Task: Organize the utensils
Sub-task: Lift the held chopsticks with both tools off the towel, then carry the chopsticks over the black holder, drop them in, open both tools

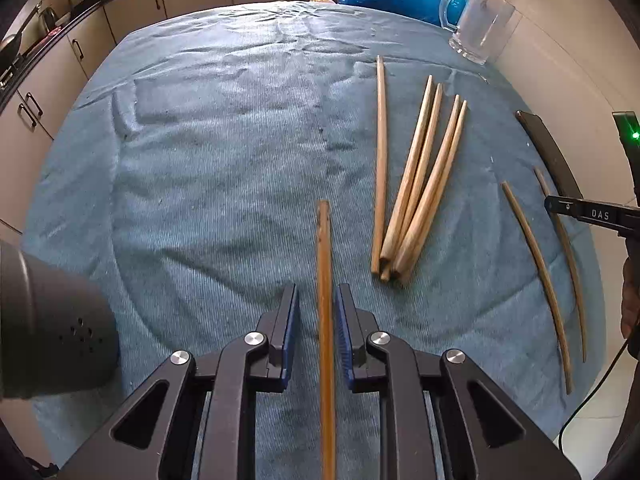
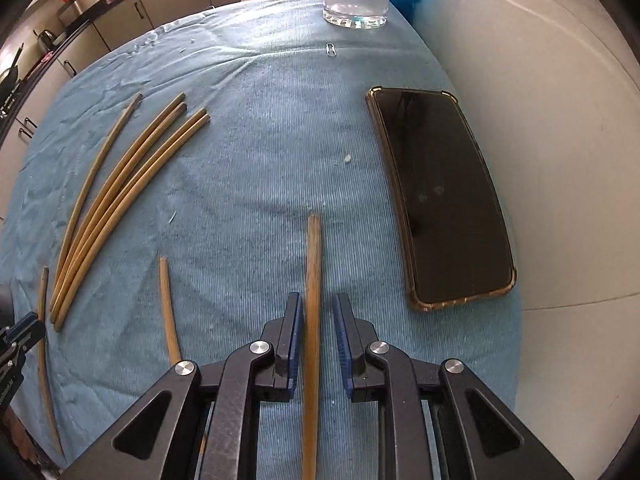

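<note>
The left tool stands released, a chopstick lying untouched between its blue pads on the blue cloth. The right tool is likewise released around another chopstick. Only the right wrist view shows the whole phone, near the table's right edge. Five bundled chopsticks lie between the tools; the glass mug stands at the far edge.

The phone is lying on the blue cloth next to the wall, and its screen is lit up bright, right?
Not quite. The phone does lie on the blue cloth next to the wall, but its screen is dark, not lit up. The right wrist view shows the black screen plainly, just right of the right claw and the chopstick between its pads.
</note>
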`<action>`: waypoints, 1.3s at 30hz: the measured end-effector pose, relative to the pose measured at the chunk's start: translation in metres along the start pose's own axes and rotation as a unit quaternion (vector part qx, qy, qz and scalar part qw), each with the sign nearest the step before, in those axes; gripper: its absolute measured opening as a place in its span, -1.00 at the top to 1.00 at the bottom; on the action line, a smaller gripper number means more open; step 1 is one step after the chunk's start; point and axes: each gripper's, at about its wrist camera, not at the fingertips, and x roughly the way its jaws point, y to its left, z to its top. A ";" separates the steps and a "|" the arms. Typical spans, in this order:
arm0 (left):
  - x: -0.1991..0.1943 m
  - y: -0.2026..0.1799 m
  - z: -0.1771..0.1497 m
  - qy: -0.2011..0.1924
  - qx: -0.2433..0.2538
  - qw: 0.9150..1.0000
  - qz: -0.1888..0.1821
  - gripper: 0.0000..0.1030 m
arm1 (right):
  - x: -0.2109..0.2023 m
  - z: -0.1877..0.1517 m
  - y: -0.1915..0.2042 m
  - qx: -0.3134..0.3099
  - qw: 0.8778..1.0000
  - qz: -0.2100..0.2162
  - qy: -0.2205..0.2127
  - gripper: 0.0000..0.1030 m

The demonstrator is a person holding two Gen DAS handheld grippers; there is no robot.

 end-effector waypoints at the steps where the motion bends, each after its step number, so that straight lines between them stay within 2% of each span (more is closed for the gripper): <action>1: 0.001 -0.001 0.002 -0.001 0.003 1.000 0.002 0.66 | 0.001 0.002 0.001 -0.001 1.000 -0.001 0.002 0.66; 7: 0.005 -0.013 0.007 -0.005 0.027 1.000 0.014 0.66 | 0.005 0.013 0.001 0.004 1.000 0.008 0.021 0.66; 12: 0.008 -0.013 0.010 -0.012 0.025 1.000 0.003 0.66 | 0.011 0.024 0.002 0.010 1.000 0.008 0.014 0.66; 14: 0.007 -0.010 0.007 -0.017 0.026 0.999 0.008 0.86 | 0.011 0.023 0.005 0.004 1.000 0.003 0.003 0.75; 15: 0.005 -0.007 0.005 -0.018 0.019 1.000 0.003 0.87 | 0.010 0.022 0.007 0.002 1.000 0.002 -0.004 0.84; 19: -0.011 0.003 -0.007 -0.035 -0.004 0.999 -0.019 0.87 | 0.006 0.014 0.009 0.015 0.999 0.025 -0.029 0.85; 29: -0.073 0.001 -0.045 -0.103 -0.010 0.992 -0.079 0.87 | -0.061 -0.030 0.014 0.010 0.986 0.090 -0.138 0.85; 39: -0.144 -0.008 -0.088 -0.193 0.000 0.976 -0.102 0.87 | -0.137 -0.091 0.026 -0.022 0.967 0.097 -0.232 0.85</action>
